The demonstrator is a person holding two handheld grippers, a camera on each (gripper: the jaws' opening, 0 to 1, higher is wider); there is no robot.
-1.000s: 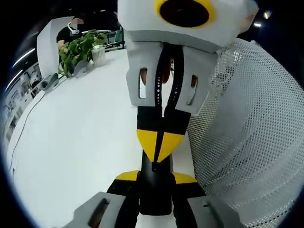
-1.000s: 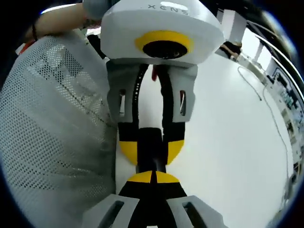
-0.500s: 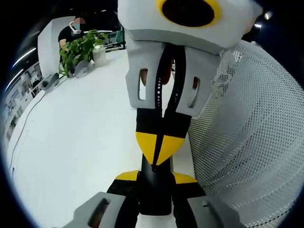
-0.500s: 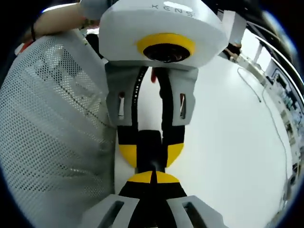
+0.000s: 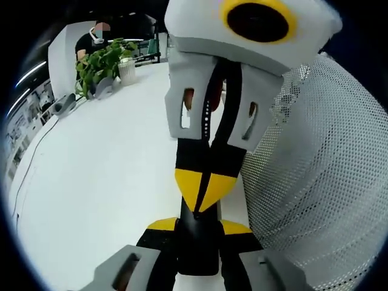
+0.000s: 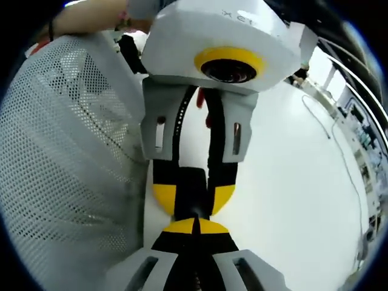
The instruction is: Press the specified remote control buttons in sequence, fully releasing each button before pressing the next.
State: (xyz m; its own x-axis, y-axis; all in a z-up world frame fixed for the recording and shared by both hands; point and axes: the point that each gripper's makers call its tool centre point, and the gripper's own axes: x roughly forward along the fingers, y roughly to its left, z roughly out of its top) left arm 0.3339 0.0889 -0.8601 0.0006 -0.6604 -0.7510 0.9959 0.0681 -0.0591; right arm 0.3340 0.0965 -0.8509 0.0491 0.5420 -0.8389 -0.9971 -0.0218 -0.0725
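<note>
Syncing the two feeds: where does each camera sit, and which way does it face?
Left gripper view: rides the left gripper, clamping the black remote, facing the right gripper over the white table; white mesh fabric at right.
Right gripper view: rides the shut right gripper, tips at the remote, facing the left gripper; a forearm shows.
Shared: both grippers, remote, mesh, table.

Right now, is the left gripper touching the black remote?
Touching. The right gripper view shows the left gripper's yellow-tipped jaws closed against both sides of the black remote, with no gap.
</note>
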